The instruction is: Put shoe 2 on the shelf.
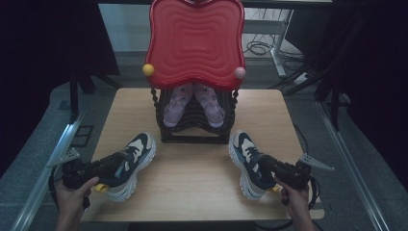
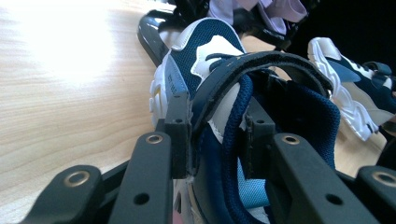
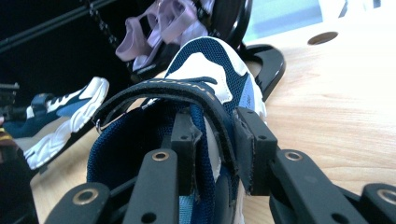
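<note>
Both sneakers sit on the table (image 1: 192, 183) in front of the black shoe rack (image 1: 195, 126), whose purple pair is already stowed. The left gripper (image 1: 103, 169) has its fingers clamped on the collar of the left sneaker (image 1: 130, 163), and the right gripper (image 1: 269, 168) grips the right sneaker (image 1: 246, 161) likewise — grasping looks done; lifting and racking both remain.

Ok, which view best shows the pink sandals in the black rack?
The high view: both pink sandals sit side by side in the black rack under the red tray. The left and right gripper views catch just their straps at the top edge.
</note>
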